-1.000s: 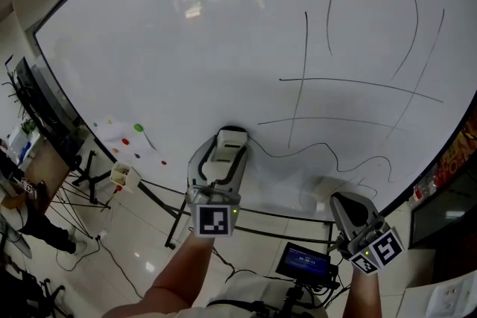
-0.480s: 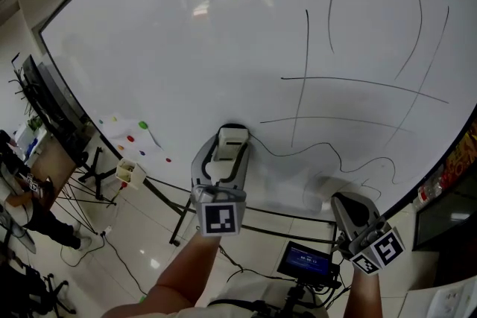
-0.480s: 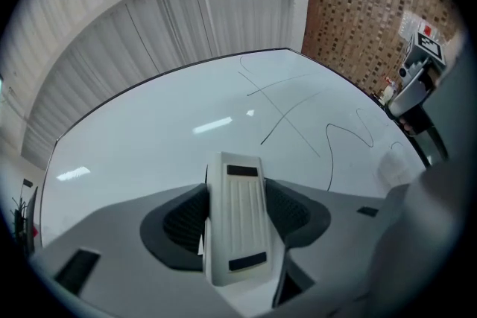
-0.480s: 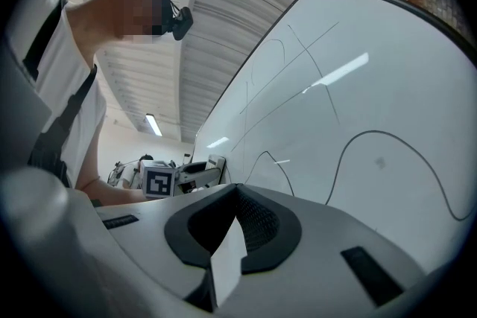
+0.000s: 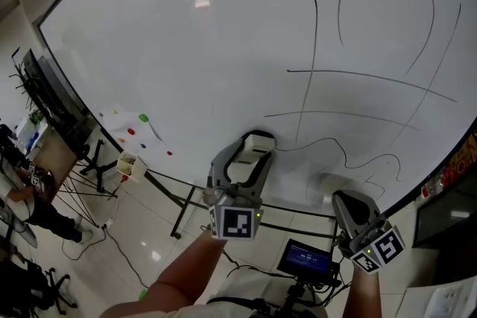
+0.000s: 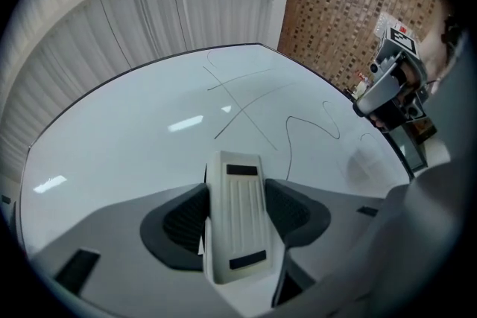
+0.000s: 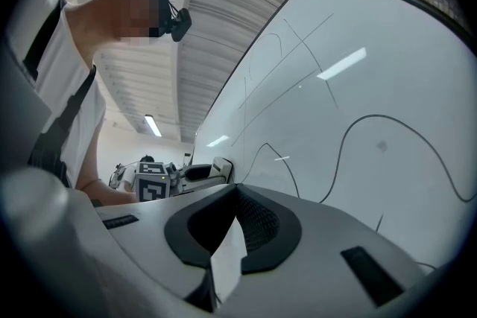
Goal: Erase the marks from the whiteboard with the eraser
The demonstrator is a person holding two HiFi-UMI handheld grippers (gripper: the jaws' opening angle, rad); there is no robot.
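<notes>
Holding the eraser (image 6: 235, 220) across its width, our left gripper (image 5: 256, 151) has its jaws wide, with both pads against the eraser's sides. They have just been closing a little onto it. In the head view the eraser sits low on the board (image 5: 186, 48), near its 6 o'clock edge, and we cannot tell whether its face touches. The marks (image 5: 358, 78) lie from 1 to 3 o'clock of it, a wavy line closest, with crossed strokes and a loop higher. Our right gripper (image 7: 237, 194), at 4 o'clock of the eraser, has its jaws closed. A pale sliver shows at their seam, and we cannot name it. To wipe well, we judge we should lay the eraser flat, press evenly and sweep toward 3 o'clock through the wavy line first. Then we would work upward in overlapping passes, gripping firmly so it does not twist.
</notes>
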